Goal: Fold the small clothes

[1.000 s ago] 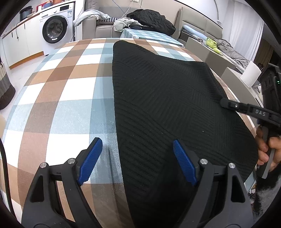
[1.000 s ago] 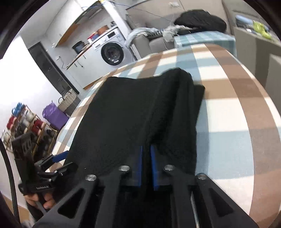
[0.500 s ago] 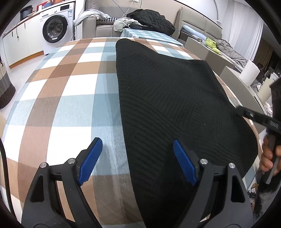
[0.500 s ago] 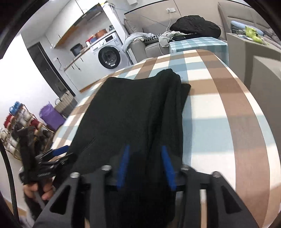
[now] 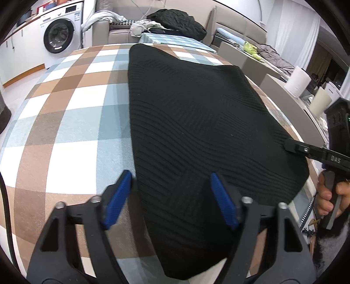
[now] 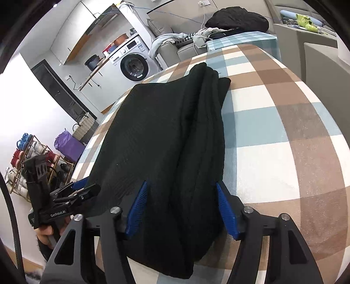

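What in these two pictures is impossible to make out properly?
- The black garment: its type, since it is folded; its near edge is cut off behind the left gripper in the left wrist view.
- Right gripper: one fingertip shows there; the frame edge cuts off the rest.
- Items on the far sofa: too small.

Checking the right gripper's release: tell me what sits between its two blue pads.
In the right wrist view, the folded black garment lies between the opening right gripper pads, which do not press it.
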Demonstrator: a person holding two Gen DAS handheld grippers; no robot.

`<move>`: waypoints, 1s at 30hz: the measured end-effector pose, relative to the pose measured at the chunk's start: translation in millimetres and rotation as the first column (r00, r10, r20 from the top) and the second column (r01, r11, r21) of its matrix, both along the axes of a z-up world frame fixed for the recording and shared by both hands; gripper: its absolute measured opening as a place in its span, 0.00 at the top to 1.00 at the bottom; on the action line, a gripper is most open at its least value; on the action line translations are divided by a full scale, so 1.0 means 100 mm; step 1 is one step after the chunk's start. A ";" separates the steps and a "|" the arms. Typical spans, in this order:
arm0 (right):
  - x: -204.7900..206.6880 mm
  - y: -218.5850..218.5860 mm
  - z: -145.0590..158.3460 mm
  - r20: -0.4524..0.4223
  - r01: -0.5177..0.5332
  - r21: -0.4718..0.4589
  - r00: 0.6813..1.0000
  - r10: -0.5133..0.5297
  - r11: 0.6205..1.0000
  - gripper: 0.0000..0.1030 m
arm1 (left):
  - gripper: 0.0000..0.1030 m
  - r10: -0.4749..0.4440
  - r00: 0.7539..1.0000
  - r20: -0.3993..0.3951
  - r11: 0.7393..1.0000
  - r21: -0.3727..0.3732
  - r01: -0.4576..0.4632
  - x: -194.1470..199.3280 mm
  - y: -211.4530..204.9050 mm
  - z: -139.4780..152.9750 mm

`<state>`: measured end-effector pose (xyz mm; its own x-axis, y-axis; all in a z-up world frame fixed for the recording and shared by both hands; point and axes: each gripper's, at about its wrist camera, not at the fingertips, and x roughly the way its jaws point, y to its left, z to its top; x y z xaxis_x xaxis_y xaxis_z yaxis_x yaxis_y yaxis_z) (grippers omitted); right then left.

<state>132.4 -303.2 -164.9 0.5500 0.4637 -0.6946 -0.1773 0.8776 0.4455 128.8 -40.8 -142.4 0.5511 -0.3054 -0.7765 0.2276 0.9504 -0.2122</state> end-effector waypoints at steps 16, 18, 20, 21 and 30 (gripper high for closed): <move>0.13 0.19 0.01 0.022 -0.015 -0.031 1.000 0.016 0.999 0.71 | 0.74 0.035 0.999 0.030 0.999 0.027 -0.036 0.13 0.07 0.04; 0.20 0.23 0.01 0.023 -0.015 -0.040 1.000 0.016 0.999 0.71 | 0.75 0.047 0.998 0.033 0.998 0.039 -0.048 0.21 0.09 0.05; 0.28 0.29 0.02 0.027 -0.016 -0.050 0.999 0.018 0.999 0.71 | 0.75 0.064 0.997 0.045 0.996 0.055 -0.066 0.31 0.12 0.06; 0.32 0.33 0.02 0.030 -0.017 -0.059 0.999 0.019 0.998 0.71 | 0.75 0.072 0.996 0.047 0.996 0.057 -0.075 0.35 0.14 0.07; 0.63 0.53 0.04 0.055 0.003 -0.111 0.998 0.003 0.994 0.71 | 0.75 0.123 0.991 0.059 0.990 0.056 -0.127 0.67 0.27 0.05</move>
<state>194.9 -250.3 -160.4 0.5888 0.3854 -0.7105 -0.1990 0.9211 0.3347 196.0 -13.9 -137.3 0.6246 -0.1859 -0.7585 0.1160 0.9826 -0.1453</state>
